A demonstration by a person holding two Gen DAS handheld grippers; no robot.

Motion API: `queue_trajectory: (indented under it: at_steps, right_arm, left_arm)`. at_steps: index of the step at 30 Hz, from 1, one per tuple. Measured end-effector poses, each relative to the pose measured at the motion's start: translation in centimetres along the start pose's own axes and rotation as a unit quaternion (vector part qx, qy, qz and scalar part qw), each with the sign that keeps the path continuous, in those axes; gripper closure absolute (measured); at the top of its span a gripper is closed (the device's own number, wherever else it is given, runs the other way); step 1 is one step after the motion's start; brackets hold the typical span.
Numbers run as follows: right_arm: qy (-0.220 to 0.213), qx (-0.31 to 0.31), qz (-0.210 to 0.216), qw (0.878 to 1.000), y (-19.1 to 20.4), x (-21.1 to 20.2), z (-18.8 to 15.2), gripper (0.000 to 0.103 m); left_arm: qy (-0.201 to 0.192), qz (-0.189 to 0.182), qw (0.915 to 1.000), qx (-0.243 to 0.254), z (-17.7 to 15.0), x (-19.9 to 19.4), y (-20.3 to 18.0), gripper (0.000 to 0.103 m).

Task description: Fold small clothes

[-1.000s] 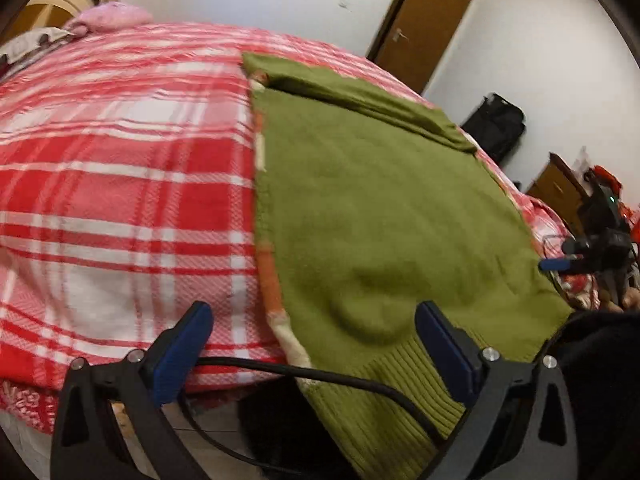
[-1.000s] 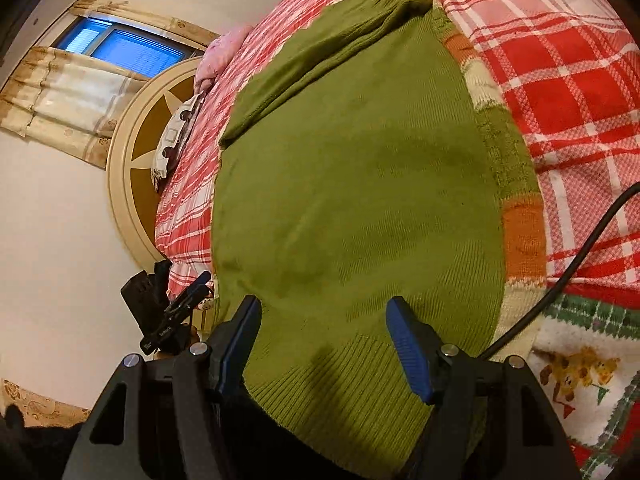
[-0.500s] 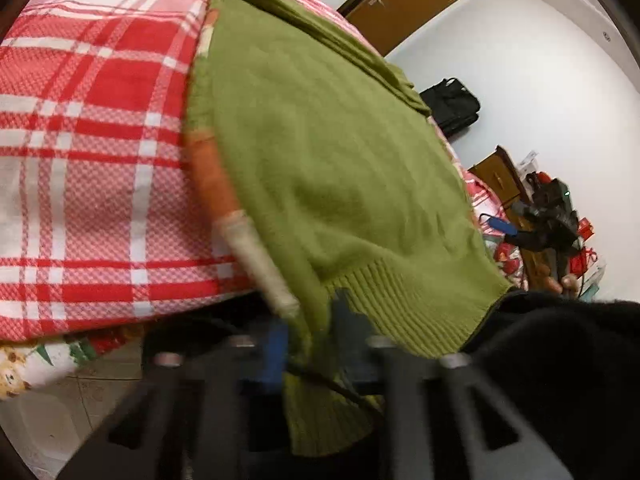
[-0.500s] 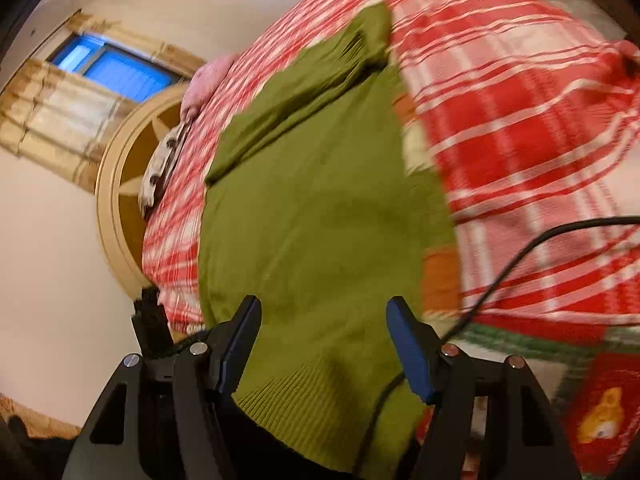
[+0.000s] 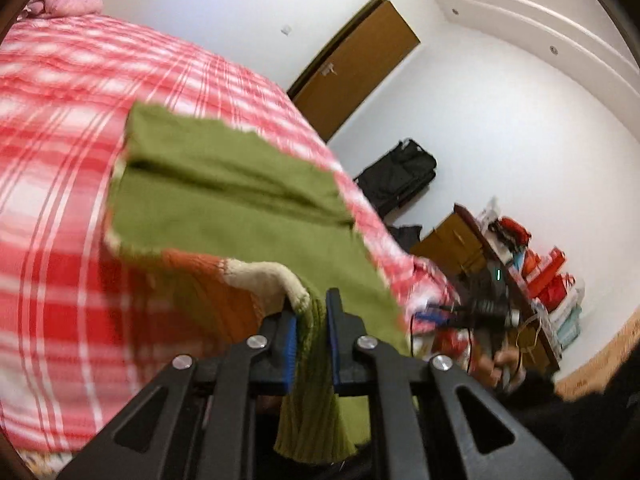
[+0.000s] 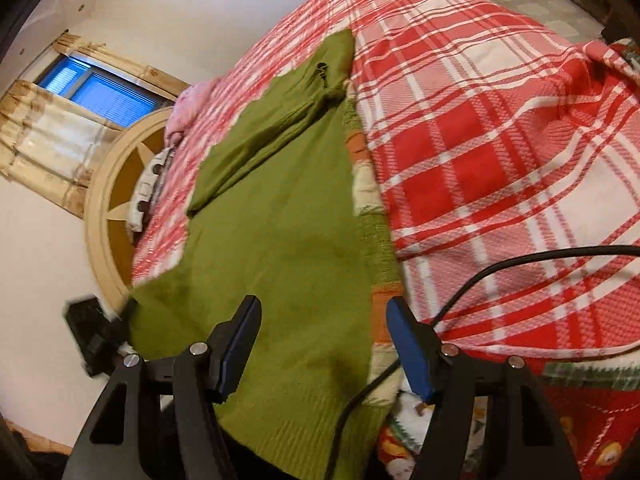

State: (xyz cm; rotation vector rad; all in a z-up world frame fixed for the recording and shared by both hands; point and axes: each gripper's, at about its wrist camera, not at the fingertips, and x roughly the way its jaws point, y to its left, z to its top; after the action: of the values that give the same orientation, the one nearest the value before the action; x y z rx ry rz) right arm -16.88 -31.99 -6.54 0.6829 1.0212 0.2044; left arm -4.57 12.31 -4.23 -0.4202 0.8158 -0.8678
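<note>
Bedroom, red plaid blanket [image 6: 500, 152] | green sweater [image 6: 288, 232] flat on it | left gripper [image 5: 311, 322] closing, pinching sweater's ribbed hem corner, lifted | right gripper [image 6: 322, 336] jaws apart over hem, nothing gripped

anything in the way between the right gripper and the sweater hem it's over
Nothing visible blocks it. The right gripper has its jaws open over the ribbed hem of the green knitted sweater, only air between. A black cable runs past its right-hand finger, beside the gap and not in it.
</note>
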Motion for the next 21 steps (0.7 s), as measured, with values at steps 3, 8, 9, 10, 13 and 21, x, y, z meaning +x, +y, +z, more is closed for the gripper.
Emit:
queue_trajectory:
  at_steps: [3, 8, 9, 10, 13, 21]
  right_arm:
    - [0.010, -0.011, -0.002, 1.000, -0.4, 0.5, 0.1, 0.037]
    - [0.018, -0.021, -0.001, 1.000, -1.2, 2.7, 1.9, 0.037]
    - [0.018, -0.021, -0.001, 1.000, -1.2, 2.7, 1.9, 0.037]
    - [0.032, -0.014, 0.007, 0.999, -1.6, 3.6, 2.0, 0.037]
    - [0.066, -0.018, 0.013, 0.998, -1.6, 4.7, 1.2, 0.037]
    - [0.162, -0.120, -0.028, 0.979, 0.9, 6.3, -2.8, 0.037]
  left_arm:
    - [-0.025, -0.018, 0.9993, -0.023, 2.7, 0.7, 0.2, 0.090]
    - [-0.070, -0.047, 0.9936, -0.075, 5.0, 0.8, 1.7, 0.097]
    - [-0.077, -0.048, 0.9929, -0.077, 5.1, 0.6, 1.6, 0.097]
    - [-0.088, -0.045, 0.9922, -0.075, 5.5, 0.2, 1.6, 0.097]
    - [-0.085, -0.010, 0.9952, -0.048, 5.8, -0.1, 1.2, 0.097]
    - [0.011, 0.080, 0.9967, -0.007, 2.6, 2.3, 3.1, 0.065]
